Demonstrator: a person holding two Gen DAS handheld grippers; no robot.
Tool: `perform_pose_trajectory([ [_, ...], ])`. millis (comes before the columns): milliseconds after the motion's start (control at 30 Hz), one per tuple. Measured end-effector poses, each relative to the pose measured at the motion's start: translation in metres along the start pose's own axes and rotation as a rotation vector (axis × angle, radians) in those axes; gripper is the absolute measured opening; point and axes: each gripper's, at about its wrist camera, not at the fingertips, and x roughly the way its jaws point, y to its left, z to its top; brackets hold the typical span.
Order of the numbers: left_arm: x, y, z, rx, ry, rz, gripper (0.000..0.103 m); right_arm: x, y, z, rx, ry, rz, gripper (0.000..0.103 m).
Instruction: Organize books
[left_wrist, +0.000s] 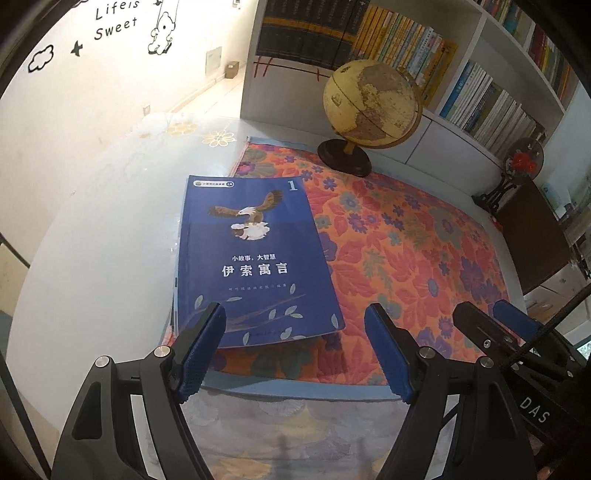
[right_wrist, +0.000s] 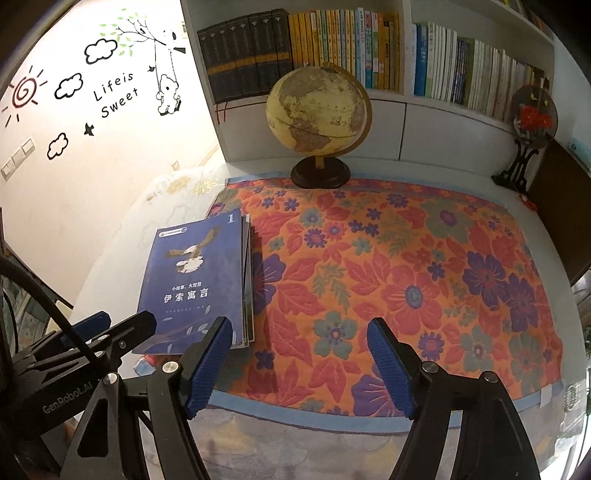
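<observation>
A blue book with an eagle on its cover (left_wrist: 255, 258) lies flat on top of a small stack of thin books (right_wrist: 248, 280), at the left edge of the flowered mat (left_wrist: 406, 258). The same top book (right_wrist: 192, 284) shows in the right wrist view. My left gripper (left_wrist: 295, 317) hovers over the near end of the book, jaws wide apart, nothing between its blue pads. My right gripper (right_wrist: 299, 332) hangs over the mat just right of the stack, also open and empty. Each gripper appears in the other's view: the right one (left_wrist: 495, 321), the left one (right_wrist: 114, 328).
A globe on a dark base (right_wrist: 319, 122) stands at the back of the mat. White shelves packed with upright books (right_wrist: 332, 48) rise behind it. A round ornament on a black stand (right_wrist: 532, 122) sits at the back right. The glass tabletop (left_wrist: 110, 221) extends left of the mat.
</observation>
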Motion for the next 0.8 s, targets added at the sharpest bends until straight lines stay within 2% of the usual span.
perform_pose_trajectory([
  [800,0.020,-0.011,-0.006,0.045,0.050,0.010,0.076,0.010,-0.014,-0.005,0.028,0.044,0.010,0.073],
])
